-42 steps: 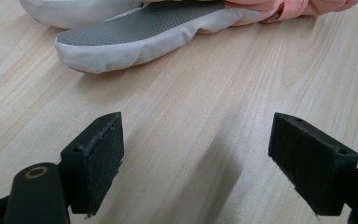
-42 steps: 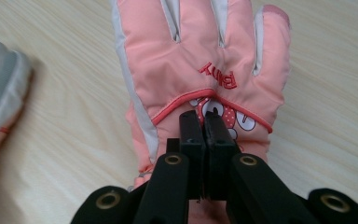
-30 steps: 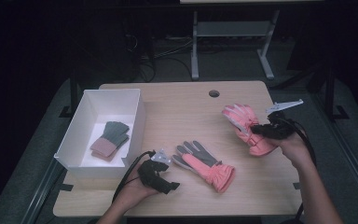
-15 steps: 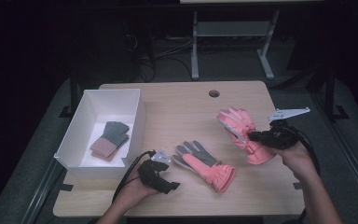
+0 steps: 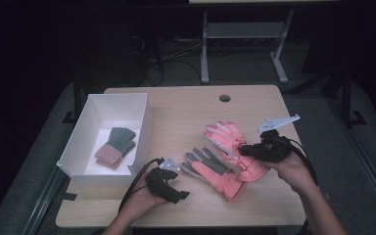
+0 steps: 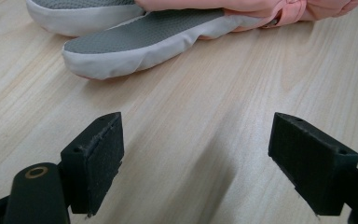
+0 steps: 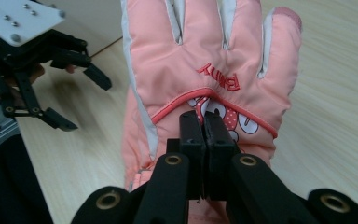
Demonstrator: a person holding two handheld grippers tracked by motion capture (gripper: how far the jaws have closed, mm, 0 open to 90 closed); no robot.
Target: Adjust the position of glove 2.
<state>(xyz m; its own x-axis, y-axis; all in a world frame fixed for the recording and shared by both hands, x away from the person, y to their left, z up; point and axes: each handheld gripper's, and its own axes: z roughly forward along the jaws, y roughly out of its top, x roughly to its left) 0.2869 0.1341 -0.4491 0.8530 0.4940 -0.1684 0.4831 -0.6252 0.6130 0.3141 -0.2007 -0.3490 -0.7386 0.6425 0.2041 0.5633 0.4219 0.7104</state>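
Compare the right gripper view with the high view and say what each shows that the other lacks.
Right gripper view alone: red lettering on the held pink glove, and the right gripper pinching its fabric. High view alone: the white box holding a folded green and pink glove, and the second pink glove palm up. Both: the held glove, the left gripper, the wooden table.

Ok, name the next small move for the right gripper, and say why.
Probably lower the pink glove onto the other glove and let go: the right gripper is shut on its fabric, carrying it over that glove's cuff; the left gripper rests open beside.
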